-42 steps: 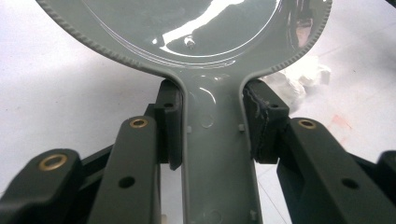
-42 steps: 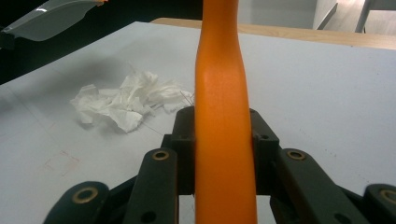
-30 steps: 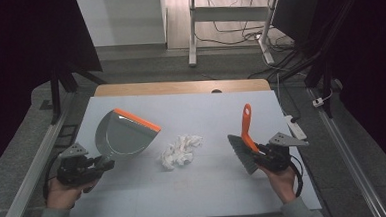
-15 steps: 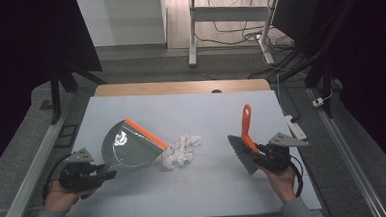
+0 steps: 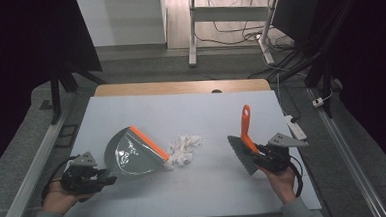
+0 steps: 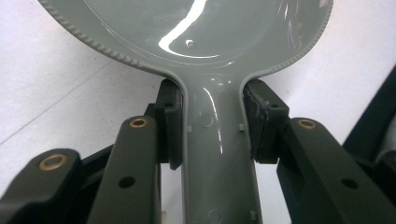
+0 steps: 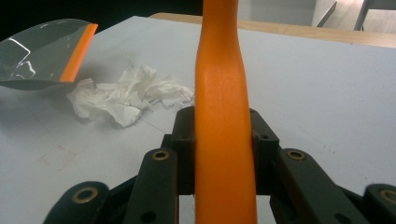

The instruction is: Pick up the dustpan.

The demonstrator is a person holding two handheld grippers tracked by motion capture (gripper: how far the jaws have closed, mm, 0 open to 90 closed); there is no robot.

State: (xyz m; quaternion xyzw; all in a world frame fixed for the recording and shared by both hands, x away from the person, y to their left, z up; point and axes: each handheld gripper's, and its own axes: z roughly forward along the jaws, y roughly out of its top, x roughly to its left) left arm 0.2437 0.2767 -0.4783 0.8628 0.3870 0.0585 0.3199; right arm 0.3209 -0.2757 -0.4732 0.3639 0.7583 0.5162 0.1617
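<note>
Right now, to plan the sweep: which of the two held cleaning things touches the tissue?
The dustpan: its orange lip meets the tissue; the brush is apart.

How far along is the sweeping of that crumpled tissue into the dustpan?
Done: both tools are gripped, the left gripper shut on the dustpan, the right gripper on the brush. In hand: the dustpan's orange lip touches the crumpled tissue. Left: the tissue lies on the table, unswept.

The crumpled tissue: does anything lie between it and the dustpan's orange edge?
Nothing visible does. The crumpled tissue lies right at the orange lip of the dustpan; the brush waits apart on its other side.
</note>
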